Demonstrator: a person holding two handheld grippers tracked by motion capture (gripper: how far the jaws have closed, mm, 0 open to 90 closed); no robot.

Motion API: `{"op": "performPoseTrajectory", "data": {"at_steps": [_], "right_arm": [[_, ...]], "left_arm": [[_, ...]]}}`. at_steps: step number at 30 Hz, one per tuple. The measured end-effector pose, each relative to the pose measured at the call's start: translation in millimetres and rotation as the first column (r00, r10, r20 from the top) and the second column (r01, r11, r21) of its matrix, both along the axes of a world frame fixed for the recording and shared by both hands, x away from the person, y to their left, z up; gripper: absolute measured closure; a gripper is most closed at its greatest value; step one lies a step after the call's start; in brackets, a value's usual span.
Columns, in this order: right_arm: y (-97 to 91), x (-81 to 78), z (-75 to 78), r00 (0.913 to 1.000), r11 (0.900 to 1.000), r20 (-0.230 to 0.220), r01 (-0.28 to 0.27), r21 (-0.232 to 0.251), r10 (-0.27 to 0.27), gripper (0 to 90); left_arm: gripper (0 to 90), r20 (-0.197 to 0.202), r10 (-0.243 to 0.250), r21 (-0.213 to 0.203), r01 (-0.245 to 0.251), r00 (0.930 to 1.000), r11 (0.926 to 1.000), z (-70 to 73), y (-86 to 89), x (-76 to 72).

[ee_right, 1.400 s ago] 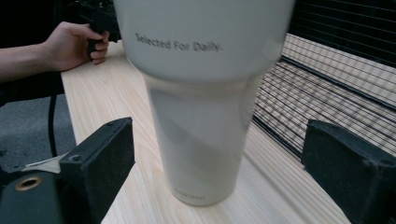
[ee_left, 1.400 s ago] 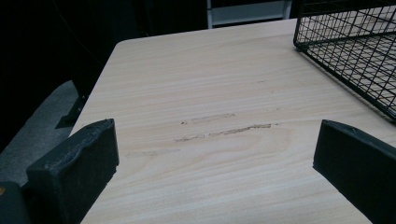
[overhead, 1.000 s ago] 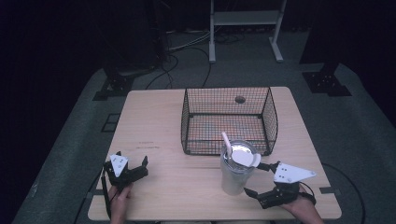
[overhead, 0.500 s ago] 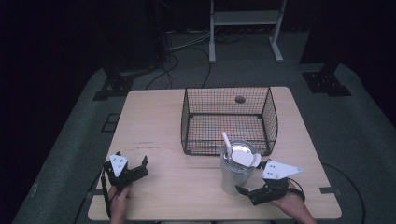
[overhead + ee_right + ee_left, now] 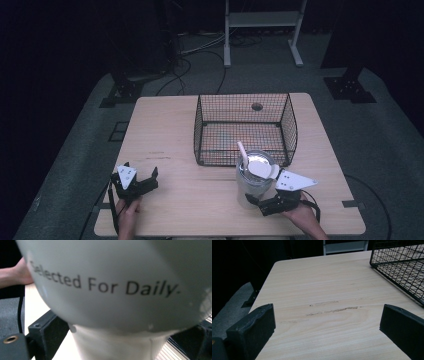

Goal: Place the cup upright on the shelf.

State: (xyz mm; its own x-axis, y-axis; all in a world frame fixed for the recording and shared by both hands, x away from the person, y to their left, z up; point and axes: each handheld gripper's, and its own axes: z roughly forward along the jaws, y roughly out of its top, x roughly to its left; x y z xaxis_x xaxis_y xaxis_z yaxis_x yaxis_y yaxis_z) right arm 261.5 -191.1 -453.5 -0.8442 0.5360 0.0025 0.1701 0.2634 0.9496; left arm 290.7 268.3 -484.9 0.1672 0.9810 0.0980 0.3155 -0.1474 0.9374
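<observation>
A pale tumbler with a lid and a white straw stands on the table's front right, just before the wire basket. My right gripper sits low at the tumbler's base. In the right gripper view the tumbler, printed "Selected For Daily.", looms very close. The right gripper is open, its jaws on either side of the narrow lower part with small gaps. My left gripper rests at the front left, open and holding nothing. In its own view the left gripper frames bare wood.
The wooden table carries the black wire basket at its middle back. A hole shows in the tabletop behind the basket. A metal stand and cables lie on the floor beyond. A forearm shows far off.
My right gripper has slid left across the table until its jaws straddle the tumbler's base. The left gripper and the tumbler have stayed put.
</observation>
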Motion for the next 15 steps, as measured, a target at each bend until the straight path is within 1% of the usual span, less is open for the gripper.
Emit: {"op": "performPoseTrajectory", "data": {"at_steps": [8,11,15], "right_arm": [[4.6,0.8,-2.8,0.9998,0.9996,0.014,0.012,0.027,-0.012,6.7],[4.7,0.8,-3.4,0.9997,0.9995,0.020,0.014,0.029,-0.015,6.8],[4.6,0.7,-5.4,0.9996,0.9987,0.026,0.013,0.050,-0.014,7.5]], "left_arm": [[0.0,-0.001,0.001,-0.001,-0.001,1.0000,1.0000,0.0,0.1,0.1],[0.0,-0.001,0.001,-0.002,-0.001,1.0000,1.0000,0.0,0.1,0.1],[0.0,-0.002,0.000,-0.002,0.000,1.0000,1.0000,0.0,0.3,0.2]]}}
